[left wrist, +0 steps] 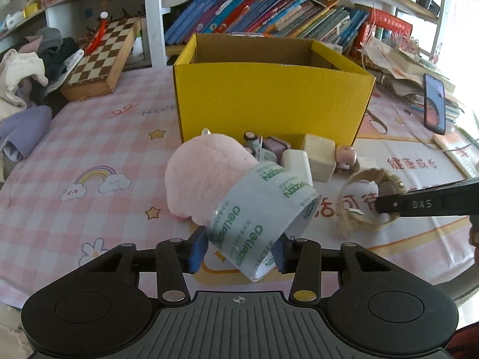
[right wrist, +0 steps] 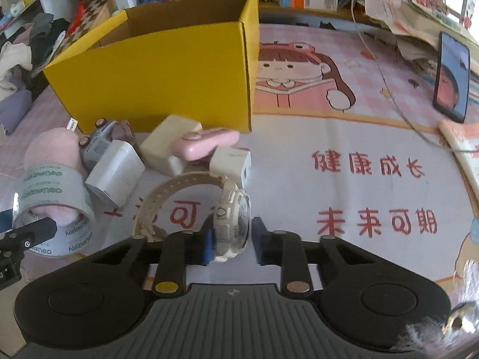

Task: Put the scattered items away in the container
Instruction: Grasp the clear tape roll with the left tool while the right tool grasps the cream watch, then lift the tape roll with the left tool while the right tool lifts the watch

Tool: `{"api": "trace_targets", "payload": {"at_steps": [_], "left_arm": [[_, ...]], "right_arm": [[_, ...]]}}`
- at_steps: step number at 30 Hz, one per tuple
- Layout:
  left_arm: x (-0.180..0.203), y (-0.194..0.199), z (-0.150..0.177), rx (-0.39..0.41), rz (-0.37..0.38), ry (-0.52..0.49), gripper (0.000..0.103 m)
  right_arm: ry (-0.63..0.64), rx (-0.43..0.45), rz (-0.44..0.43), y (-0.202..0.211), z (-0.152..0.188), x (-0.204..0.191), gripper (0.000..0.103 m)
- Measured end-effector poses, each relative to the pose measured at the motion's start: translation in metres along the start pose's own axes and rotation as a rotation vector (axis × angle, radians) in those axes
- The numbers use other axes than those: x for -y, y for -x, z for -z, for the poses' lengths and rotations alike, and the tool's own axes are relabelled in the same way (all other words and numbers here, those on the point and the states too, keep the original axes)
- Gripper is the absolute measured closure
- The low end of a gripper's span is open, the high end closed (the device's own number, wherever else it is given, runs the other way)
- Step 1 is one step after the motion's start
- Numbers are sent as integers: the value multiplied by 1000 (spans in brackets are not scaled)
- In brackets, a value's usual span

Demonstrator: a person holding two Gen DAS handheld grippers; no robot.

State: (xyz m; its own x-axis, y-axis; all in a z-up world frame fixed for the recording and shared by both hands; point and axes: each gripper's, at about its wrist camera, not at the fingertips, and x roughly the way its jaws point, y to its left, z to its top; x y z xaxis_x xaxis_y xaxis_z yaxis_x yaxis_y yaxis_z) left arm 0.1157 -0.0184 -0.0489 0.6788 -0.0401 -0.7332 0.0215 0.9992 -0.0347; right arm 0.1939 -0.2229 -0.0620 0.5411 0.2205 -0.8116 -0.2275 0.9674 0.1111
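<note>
A clear tape roll (left wrist: 263,218) with green print sits tilted between the blue pads of my left gripper (left wrist: 239,251), which is shut on it. A cream wristwatch (right wrist: 232,224) stands on its edge between the pads of my right gripper (right wrist: 233,243). The left pad touches the watch and a thin gap shows at the right pad, so this gripper is open. The yellow cardboard box (left wrist: 269,95) (right wrist: 167,83) stands open-topped behind. In front of it lie a pink plush (left wrist: 203,173), a toy car (right wrist: 98,143), white chargers (right wrist: 113,170) and a pink gadget (right wrist: 206,143).
A phone (right wrist: 452,80) leans upright at the right, with a cable and stacked papers beside it. A chessboard (left wrist: 101,56) and a pile of clothes (left wrist: 24,83) lie at the left. Bookshelves run along the back. A pink printed mat (right wrist: 359,164) covers the table.
</note>
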Motion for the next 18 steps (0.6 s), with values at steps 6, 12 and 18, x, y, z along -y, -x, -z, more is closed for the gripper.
{"api": "trace_targets", "payload": {"at_steps": [6,12,18], "left_arm": [[-5,3,4,3,-4,13,65],[-13,10,7,8,18,33,66],[-17,15,4,33,56,46,66]], "right_arm": [[-14,6,-8,6,6,2,87],[-26,17,-29,16,12,-4,87],[-22,42,-29,29,16,-11,87]]}}
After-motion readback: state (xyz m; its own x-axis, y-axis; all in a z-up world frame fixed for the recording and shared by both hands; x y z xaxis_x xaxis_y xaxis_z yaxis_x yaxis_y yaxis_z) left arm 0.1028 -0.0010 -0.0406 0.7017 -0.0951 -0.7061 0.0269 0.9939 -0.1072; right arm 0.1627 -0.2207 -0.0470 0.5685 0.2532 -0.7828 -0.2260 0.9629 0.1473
